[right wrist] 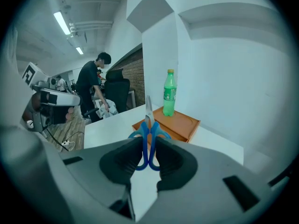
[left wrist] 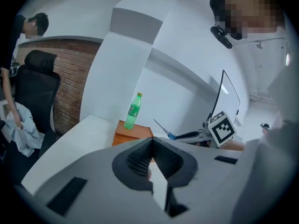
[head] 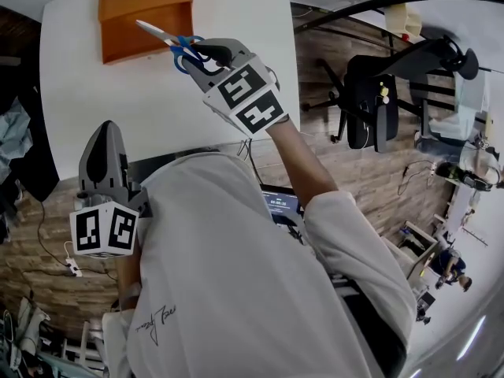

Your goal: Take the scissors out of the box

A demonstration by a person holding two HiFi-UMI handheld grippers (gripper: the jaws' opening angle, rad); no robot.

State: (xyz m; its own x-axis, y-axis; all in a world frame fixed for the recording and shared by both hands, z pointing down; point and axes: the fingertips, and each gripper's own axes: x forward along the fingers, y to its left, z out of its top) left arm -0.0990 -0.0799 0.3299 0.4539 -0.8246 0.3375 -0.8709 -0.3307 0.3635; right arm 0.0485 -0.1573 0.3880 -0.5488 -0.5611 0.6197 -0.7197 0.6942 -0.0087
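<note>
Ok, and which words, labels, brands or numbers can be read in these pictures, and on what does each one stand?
No text can be read for sure.
Green bottle label: print too small to read.
White shirt: cursive writing, not legible.
Screen below the table: small figures, too small to read.
Marker cube: black square patterns only, no words.

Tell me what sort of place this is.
Probably an office or lab workspace, indoors. A black office chair stands on the floor beside a plain white table, and strip lights run along the ceiling of a long open room.
</note>
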